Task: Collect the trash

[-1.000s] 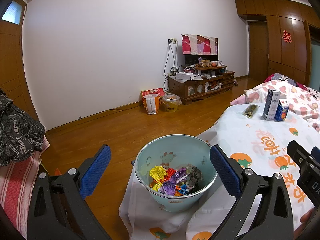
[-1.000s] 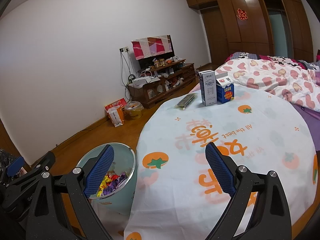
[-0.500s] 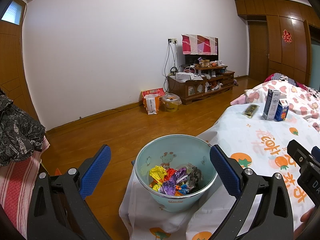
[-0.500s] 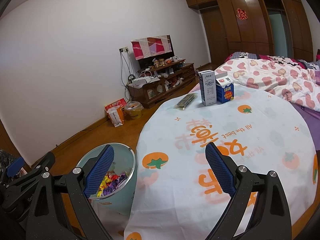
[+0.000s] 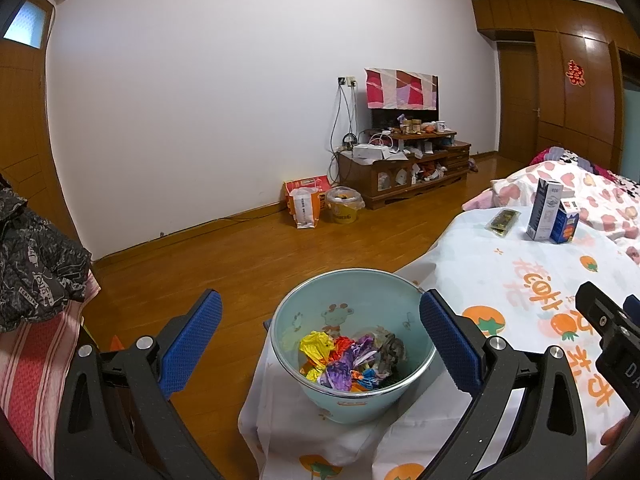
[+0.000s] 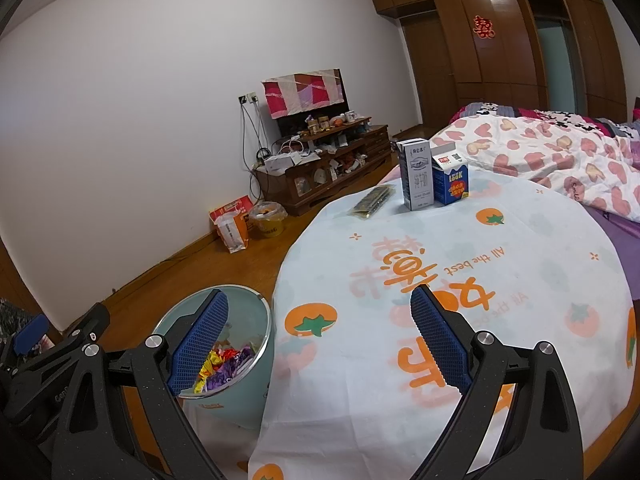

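1. Both tongs stand wide apart and hold nothing: the left gripper (image 5: pixel 320 332) has its blue-padded fingers (image 5: pixel 191 332) spread to either side of the bin, touching neither rim nor contents.
2. The right gripper (image 6: pixel 318 340) is equally spread above the tablecloth (image 6: pixel 460 240), its blue pads clear of the cloth and of everything on it.
3. In the right wrist view the left gripper's black frame shows at the lower left edge; in the left wrist view part of the right gripper's frame shows at the right edge.
4. The pale blue bin (image 5: pixel 352 292) sits just beside the table's edge, upright, with a cartoon print on its inner wall.
5. Crumpled wrappers (image 5: pixel 348 364) in yellow, orange, purple and grey lie heaped at the bin's bottom, filling only the lower part.
6. On the far side of the table stand a tall white-and-blue carton (image 6: pixel 417 174) and a shorter blue carton (image 6: pixel 451 179), upright and touching side by side.
7. A flat dark packet (image 6: pixel 371 200) lies near them, to their left in the right wrist view, well apart from both grippers.
8. The cloth is white with orange fruit prints and lettering, and hangs down beside the bin.
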Demonstrator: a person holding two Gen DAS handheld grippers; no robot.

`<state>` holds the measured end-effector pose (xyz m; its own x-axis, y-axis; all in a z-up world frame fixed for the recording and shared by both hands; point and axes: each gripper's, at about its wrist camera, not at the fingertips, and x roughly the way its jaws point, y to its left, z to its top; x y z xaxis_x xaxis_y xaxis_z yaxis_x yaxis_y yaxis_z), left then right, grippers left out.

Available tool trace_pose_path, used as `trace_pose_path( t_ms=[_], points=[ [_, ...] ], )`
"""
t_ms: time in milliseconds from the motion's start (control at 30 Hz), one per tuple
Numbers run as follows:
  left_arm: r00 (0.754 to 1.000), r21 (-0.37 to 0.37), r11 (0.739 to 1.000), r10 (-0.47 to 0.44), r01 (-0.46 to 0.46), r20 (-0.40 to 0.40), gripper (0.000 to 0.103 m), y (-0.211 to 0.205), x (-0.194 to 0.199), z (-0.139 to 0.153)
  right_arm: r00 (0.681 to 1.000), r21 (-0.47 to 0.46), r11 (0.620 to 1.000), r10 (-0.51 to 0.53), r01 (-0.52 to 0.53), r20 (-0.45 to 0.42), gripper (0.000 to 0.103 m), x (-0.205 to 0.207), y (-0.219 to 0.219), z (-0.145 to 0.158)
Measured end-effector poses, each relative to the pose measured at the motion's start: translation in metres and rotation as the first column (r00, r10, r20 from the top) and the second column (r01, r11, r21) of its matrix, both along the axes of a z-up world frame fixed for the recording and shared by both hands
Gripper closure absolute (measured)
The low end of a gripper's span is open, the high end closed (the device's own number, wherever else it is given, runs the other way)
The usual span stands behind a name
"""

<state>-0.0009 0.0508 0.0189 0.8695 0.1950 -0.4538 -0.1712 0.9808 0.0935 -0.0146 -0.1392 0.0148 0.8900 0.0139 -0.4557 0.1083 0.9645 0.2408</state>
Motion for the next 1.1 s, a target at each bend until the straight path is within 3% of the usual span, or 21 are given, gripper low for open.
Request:
trace_pose_path(
  t_ms=[1100],
  points=[
    [1.000,0.013,1.000,-0.014,0.014,-0.006,0.006,-0.0047,0.0016,-0.0007,1.000,0.020,1.000,-0.016,0.016,-0.013,0.010,0.0008,-0.0033,-0.0031]
  ],
)
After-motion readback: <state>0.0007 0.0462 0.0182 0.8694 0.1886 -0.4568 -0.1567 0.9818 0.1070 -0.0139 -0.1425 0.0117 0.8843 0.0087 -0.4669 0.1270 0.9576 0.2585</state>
